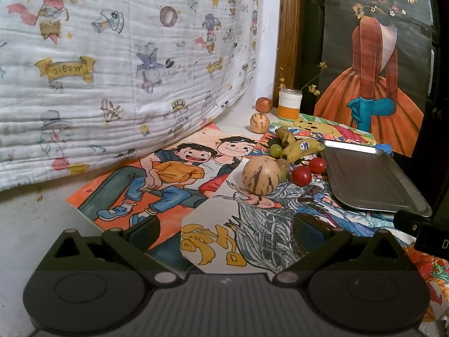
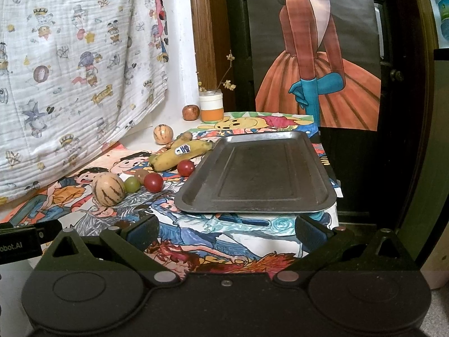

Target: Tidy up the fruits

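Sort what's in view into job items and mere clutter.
Job: metal tray, banana, two striped melons, two red tomatoes, green grape, apple.
Clutter: orange-and-white jar, cartoon posters, printed blanket.

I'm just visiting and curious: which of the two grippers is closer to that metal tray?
Right. The right gripper faces the metal tray head-on, just short of its near rim, jaws open. The left gripper sits off to the tray's left, open, facing the fruit.

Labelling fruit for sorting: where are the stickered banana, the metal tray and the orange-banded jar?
stickered banana point(image 2: 168, 158), right wrist view, yellow body.
metal tray point(image 2: 252, 207), right wrist view, near rim.
orange-banded jar point(image 1: 289, 111), left wrist view, orange band.
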`<action>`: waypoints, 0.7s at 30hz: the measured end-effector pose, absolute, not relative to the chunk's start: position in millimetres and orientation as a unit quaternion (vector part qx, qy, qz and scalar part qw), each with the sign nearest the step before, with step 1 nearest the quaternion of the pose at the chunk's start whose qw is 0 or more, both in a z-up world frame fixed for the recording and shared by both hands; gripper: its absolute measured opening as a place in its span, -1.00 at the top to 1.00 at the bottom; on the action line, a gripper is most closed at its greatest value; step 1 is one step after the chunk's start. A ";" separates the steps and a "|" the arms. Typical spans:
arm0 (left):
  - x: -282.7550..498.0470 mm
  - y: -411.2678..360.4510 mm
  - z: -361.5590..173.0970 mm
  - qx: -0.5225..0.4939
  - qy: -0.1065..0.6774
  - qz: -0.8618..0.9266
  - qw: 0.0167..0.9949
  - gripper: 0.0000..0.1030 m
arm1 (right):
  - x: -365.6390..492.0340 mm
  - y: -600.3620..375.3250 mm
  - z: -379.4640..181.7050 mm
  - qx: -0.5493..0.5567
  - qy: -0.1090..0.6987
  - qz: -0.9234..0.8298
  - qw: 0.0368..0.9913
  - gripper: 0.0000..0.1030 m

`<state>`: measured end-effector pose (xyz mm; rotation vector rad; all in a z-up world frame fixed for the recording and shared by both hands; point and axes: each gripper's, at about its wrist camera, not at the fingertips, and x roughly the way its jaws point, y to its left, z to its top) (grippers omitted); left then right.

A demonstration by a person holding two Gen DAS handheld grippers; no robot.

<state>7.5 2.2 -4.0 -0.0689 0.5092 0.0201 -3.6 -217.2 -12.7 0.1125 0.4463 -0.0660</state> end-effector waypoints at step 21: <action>7.9 3.8 -4.0 -0.036 0.252 0.007 0.967 -0.99 | -5.2 -217.0 -11.3 0.058 0.220 -0.026 0.973 -0.99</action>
